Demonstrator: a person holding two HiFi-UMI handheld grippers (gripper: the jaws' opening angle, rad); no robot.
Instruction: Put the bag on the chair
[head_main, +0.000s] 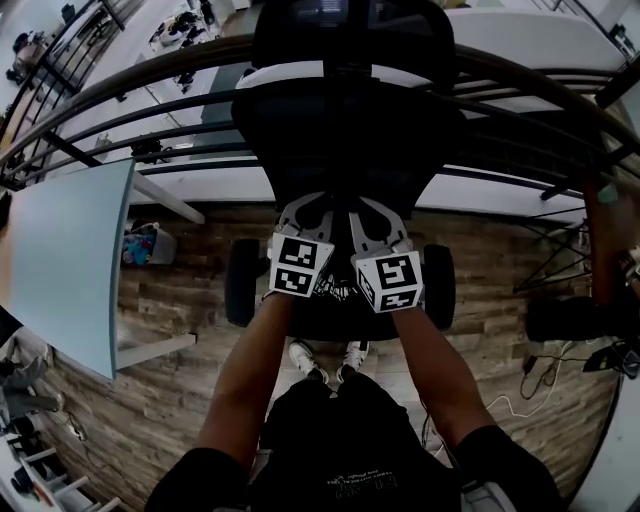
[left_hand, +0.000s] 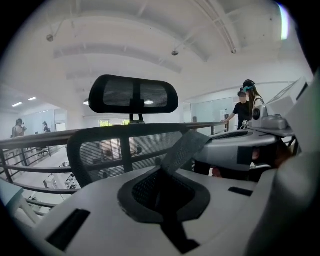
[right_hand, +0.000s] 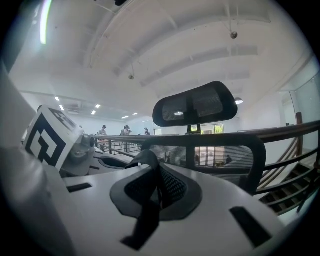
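While the bag (head_main: 336, 286) hangs low between both grippers, it's over the chair (head_main: 345, 130) seat, mostly hidden; contact with the seat is unclear. Jaws of the left gripper (left_hand: 162, 180) are clamped on a mesh strap (left_hand: 182, 149), and the right gripper (right_hand: 156, 182) is clamped on the other strap (right_hand: 147, 162). A railing (head_main: 120, 95) runs behind the chair.

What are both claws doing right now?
Left claw: closed on the bag strap.
Right claw: closed on the bag strap too.
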